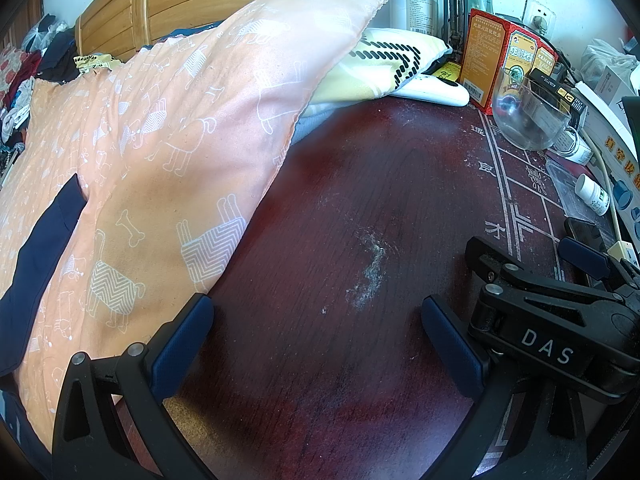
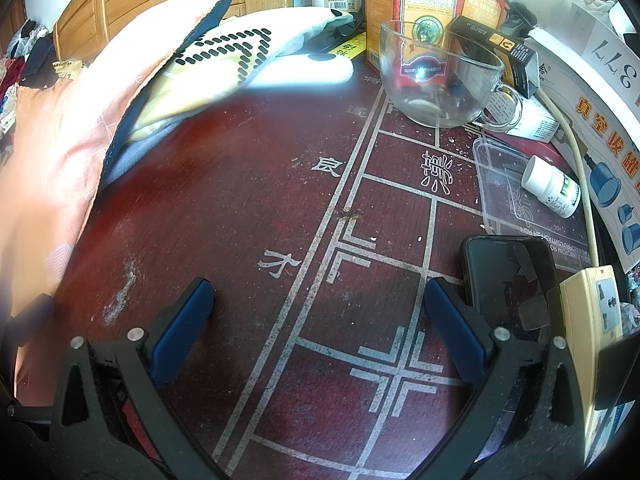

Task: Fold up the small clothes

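A peach garment (image 1: 160,152) with a white dog print and navy trim lies bunched on the left side of a dark red table (image 1: 360,200). My left gripper (image 1: 320,316) is open over bare tabletop, and its left fingertip touches the garment's lower edge. In the right wrist view the same garment (image 2: 56,160) lies at the far left, apart from my right gripper (image 2: 320,304). That gripper stands open and empty above the white board lines painted on the table (image 2: 248,184). Its black body marked DAS (image 1: 544,344) also shows in the left wrist view.
A yellow-white cloth (image 2: 224,60) with black dashes lies behind the garment. A glass cup (image 2: 436,76), red boxes (image 2: 428,4), a pill bottle (image 2: 552,188), a phone (image 2: 508,276) and a power strip (image 2: 592,320) crowd the table's right side. Behind stands a wooden headboard (image 1: 224,0).
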